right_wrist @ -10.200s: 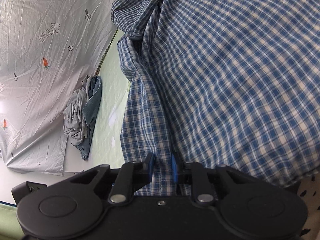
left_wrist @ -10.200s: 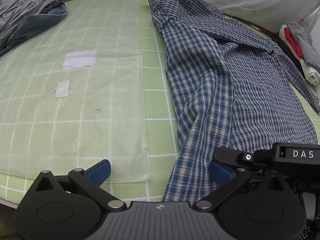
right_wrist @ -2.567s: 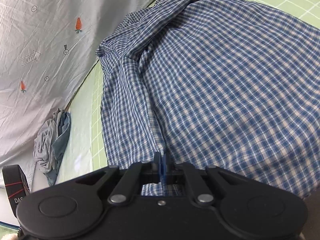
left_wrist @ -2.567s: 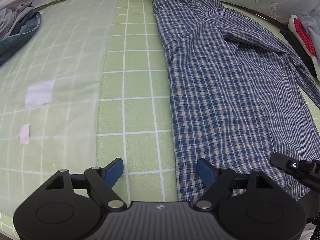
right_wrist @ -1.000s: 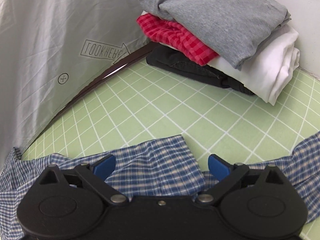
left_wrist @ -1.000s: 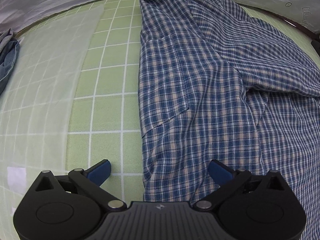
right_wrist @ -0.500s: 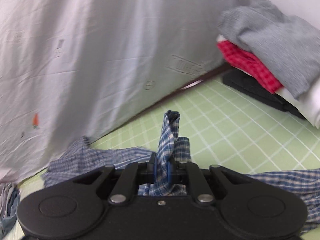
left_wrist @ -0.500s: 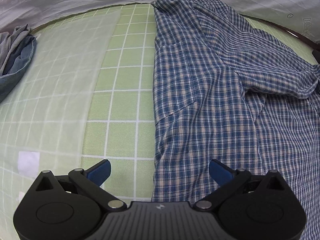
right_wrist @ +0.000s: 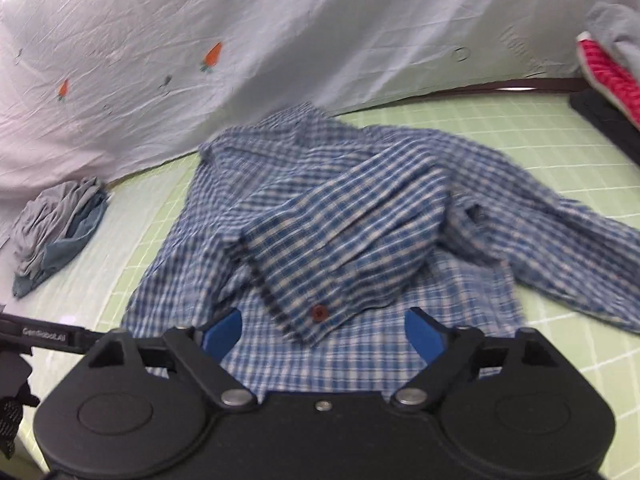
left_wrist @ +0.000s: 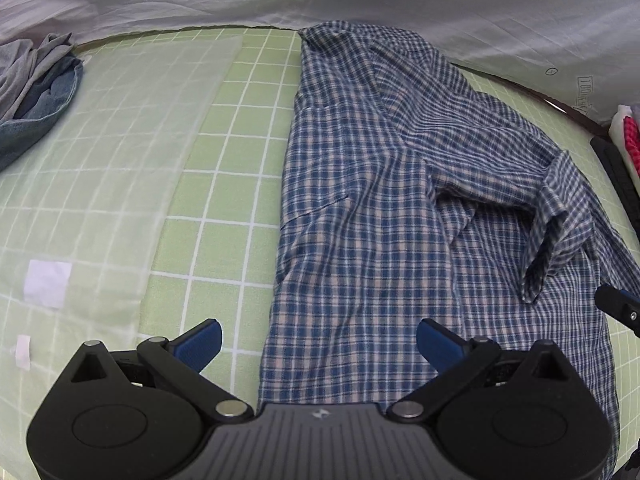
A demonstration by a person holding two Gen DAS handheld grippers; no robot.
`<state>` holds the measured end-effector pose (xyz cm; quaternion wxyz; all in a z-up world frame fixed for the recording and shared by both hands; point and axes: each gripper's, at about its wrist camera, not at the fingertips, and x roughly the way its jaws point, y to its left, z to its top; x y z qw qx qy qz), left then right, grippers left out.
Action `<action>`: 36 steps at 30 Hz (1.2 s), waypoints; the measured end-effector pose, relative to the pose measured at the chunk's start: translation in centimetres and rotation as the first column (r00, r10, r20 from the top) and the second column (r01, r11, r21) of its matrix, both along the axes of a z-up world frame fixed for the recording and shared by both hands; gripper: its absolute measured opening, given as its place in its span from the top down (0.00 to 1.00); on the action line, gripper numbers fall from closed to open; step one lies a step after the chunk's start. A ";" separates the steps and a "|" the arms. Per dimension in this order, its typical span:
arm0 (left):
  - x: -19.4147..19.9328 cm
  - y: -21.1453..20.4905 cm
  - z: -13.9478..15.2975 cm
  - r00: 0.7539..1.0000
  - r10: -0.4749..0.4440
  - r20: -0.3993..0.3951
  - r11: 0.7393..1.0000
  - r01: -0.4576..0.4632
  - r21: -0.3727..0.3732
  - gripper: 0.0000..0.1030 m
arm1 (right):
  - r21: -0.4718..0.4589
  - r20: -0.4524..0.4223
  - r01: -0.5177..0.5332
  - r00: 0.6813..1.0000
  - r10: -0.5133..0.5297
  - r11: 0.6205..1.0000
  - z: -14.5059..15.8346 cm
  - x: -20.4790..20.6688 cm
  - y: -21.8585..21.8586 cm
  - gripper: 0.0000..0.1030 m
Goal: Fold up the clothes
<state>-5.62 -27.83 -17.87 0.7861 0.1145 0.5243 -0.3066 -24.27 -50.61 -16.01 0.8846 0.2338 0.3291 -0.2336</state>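
Okay, both my jaws are spread wide and gripping nothing: my left gripper (left_wrist: 318,342) hovers over the hem of the plaid shirt (left_wrist: 380,216), my right gripper (right_wrist: 322,332) just above the sleeve (right_wrist: 344,248) folded across its body, shirt lying on the green grid mat (left_wrist: 236,184), folded stack (right_wrist: 608,64) at far right

We see a light green tabletop (left_wrist: 224,168) ruled in white squares, with a translucent white sheet (left_wrist: 120,152) over its left part carrying two small white paper patches (left_wrist: 47,283). Behind hangs a wrinkled grey backdrop cloth (right_wrist: 280,40) printed with little orange carrots (right_wrist: 212,55). A dark brown rim (right_wrist: 500,88) edges the tabletop's far side.
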 end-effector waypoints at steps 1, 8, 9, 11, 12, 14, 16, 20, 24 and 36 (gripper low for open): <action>-0.1 -0.9 0.4 1.000 -0.016 0.006 1.000 0.016 -0.014 0.02 | -0.019 -0.007 0.047 0.999 -0.047 0.999 0.2 -0.8 -0.8 0.05; -0.8 -8.5 2.0 0.980 -0.199 0.012 0.972 0.199 -0.122 0.20 | -0.138 -0.135 0.330 0.928 -0.348 0.934 -0.8 -5.3 -6.4 0.01; -0.9 -9.6 2.2 0.974 -0.228 0.014 0.964 0.228 -0.137 0.21 | -0.145 -0.154 0.347 0.917 -0.368 0.926 -1.1 -5.6 -7.0 0.01; -1.1 -11.9 2.6 0.958 -0.285 0.020 0.944 0.284 -0.167 0.21 | -0.129 -0.169 0.386 0.899 -0.404 0.913 -2.0 -6.3 -8.2 0.01; -1.3 -13.0 2.7 0.950 -0.313 0.023 0.933 0.312 -0.182 0.21 | -0.115 -0.174 0.408 0.889 -0.423 0.906 -2.4 -6.6 -8.7 0.01; -1.3 -15.0 2.4 0.938 -0.347 0.017 0.922 0.344 -0.180 0.21 | -0.083 -0.183 0.443 0.874 -0.450 0.893 -3.2 -6.7 -9.8 0.01; -1.1 -16.5 1.6 0.934 -0.358 -0.005 0.921 0.352 -0.164 0.34 | -0.064 -0.188 0.463 0.864 -0.467 0.884 -3.8 -6.6 -10.5 0.01; -0.3 -17.0 0.3 0.952 -0.291 -0.097 0.944 0.269 -0.189 0.97 | -0.043 -0.172 0.478 0.861 -0.478 0.877 -4.1 -6.4 -11.0 0.01; -0.5 -14.4 1.0 0.970 -0.217 -0.108 0.954 0.188 -0.233 0.97 | -0.059 -0.176 0.464 0.866 -0.467 0.884 -4.0 -6.7 -10.2 0.01; -0.5 2.1 0.7 0.901 0.114 -0.419 0.874 -0.291 -0.389 0.97 | -0.072 -0.204 0.363 0.906 -0.370 0.929 -3.3 -7.1 -3.9 0.01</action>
